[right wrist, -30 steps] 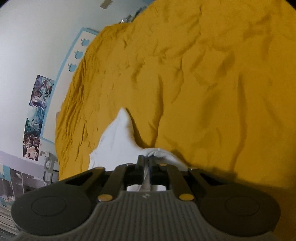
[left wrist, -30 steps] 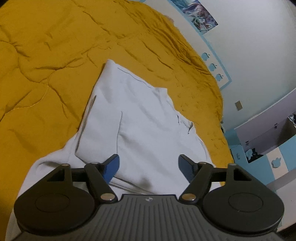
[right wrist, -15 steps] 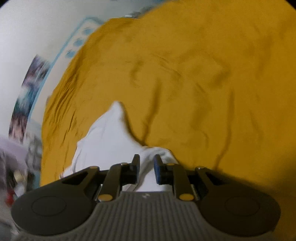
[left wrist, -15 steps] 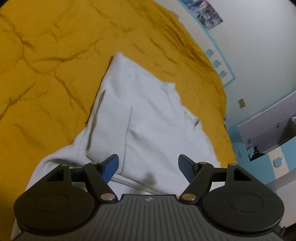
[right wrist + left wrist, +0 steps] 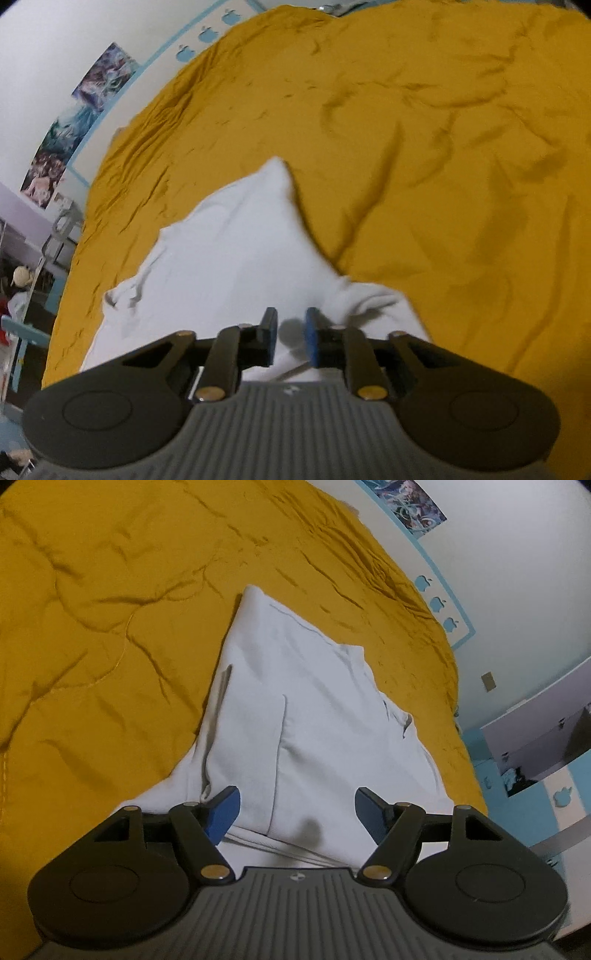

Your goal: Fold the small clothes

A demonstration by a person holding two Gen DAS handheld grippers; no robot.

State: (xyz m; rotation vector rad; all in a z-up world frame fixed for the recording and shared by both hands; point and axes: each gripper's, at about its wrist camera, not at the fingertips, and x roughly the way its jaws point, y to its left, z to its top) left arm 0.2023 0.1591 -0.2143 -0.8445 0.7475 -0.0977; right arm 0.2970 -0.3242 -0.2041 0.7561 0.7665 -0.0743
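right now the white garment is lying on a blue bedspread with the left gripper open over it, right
Not quite. The bedspread is mustard yellow, not blue; the blue belongs to the gripper pads and the wall trim. The left wrist view shows the white garment lying on that yellow bedspread, with the left gripper open over its near edge.

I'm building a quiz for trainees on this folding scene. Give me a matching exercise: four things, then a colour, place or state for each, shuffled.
Things:
1. garment
2. bedspread
3. left claw
4. poster

Descriptions:
A. on the wall
B. wide open, gripping nothing
C. mustard yellow, wrinkled
D. white, partly folded

Pairs: 1-D, 2-C, 3-B, 4-A
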